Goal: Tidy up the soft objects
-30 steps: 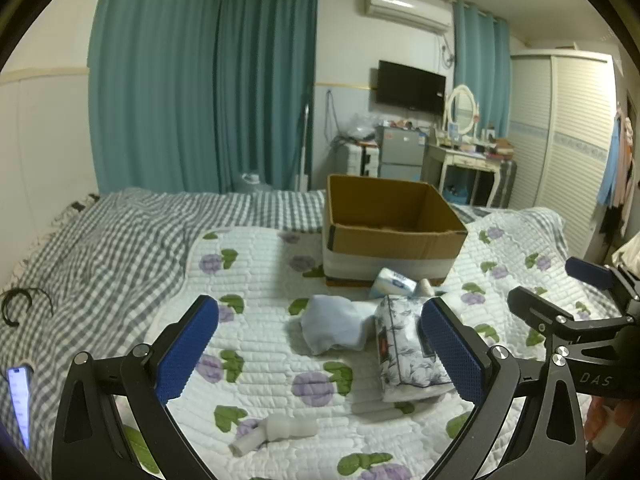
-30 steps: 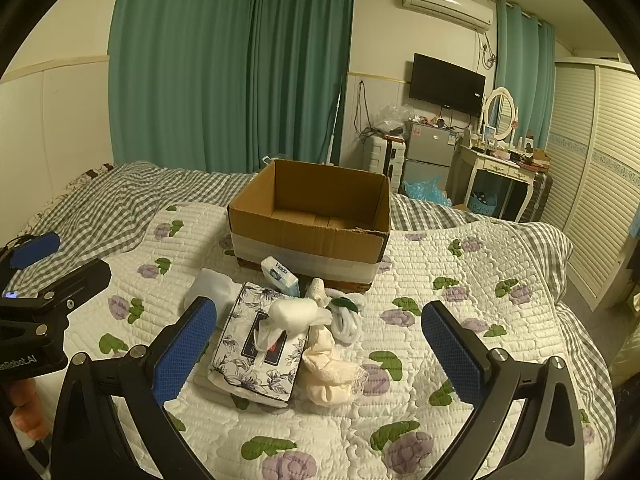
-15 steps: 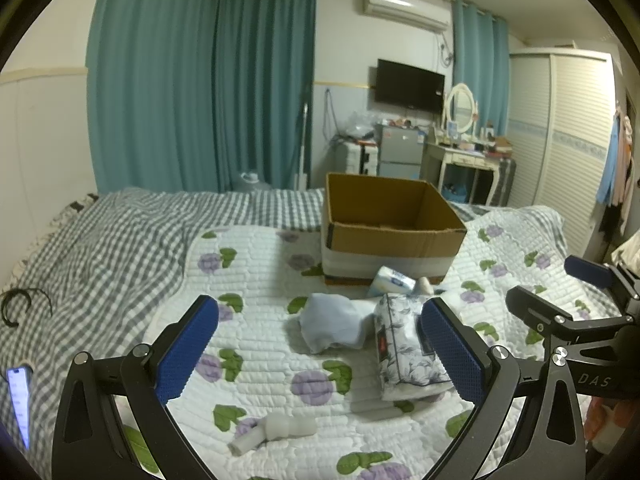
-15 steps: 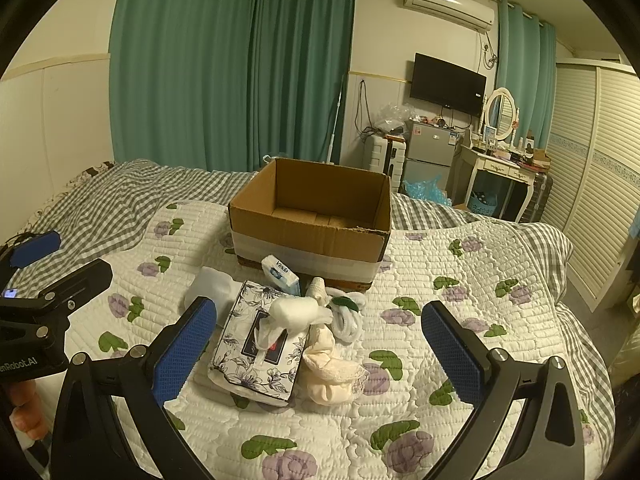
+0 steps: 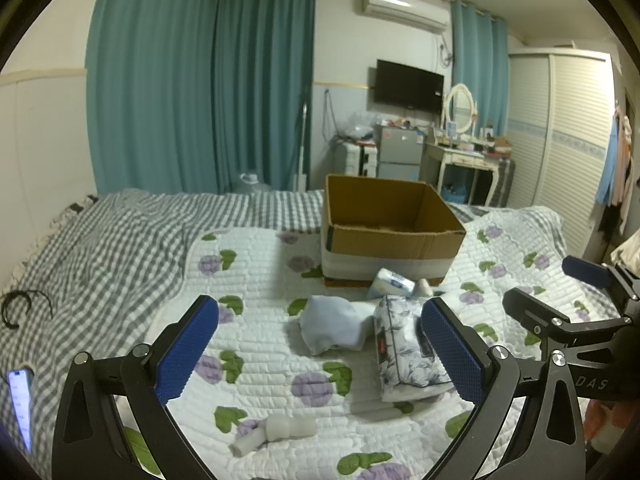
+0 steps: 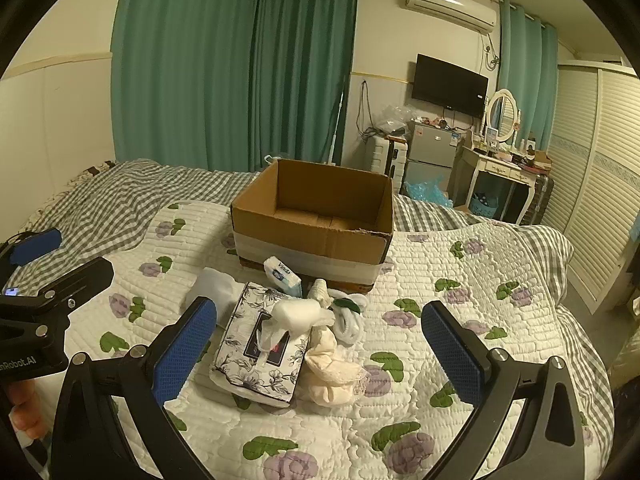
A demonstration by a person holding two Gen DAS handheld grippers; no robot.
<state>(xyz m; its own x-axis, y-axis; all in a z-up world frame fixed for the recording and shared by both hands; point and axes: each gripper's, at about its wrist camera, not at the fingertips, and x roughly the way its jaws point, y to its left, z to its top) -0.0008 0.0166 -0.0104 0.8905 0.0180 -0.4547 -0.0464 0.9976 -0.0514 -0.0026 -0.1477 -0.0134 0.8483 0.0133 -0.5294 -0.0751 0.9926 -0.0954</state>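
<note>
On the far left of the left wrist view, a lit phone (image 5: 19,408) is cut off by the frame edge and a black cable (image 5: 18,310) is seen on the gingham sheet. The left gripper (image 5: 319,354) is held above the floral quilt (image 5: 256,280) with its blue fingers spread wide and nothing between them; "nRobot.AI" can be read on its body in the right wrist view. A small white bottle (image 5: 276,432) lies near it. Further right, a pale blue cloth (image 5: 330,326) touches a floral tissue pack (image 6: 262,346), on which a white soft item (image 6: 300,312) rests; a cream cloth (image 6: 332,376) lies just beside. A small tissue packet (image 6: 282,276), its label too small to read surely, leans by the empty cardboard box (image 6: 312,236). The right gripper (image 6: 319,354) is likewise spread and empty, marked "DAS". Nothing is seen to have shifted since the earlier frames.
</note>
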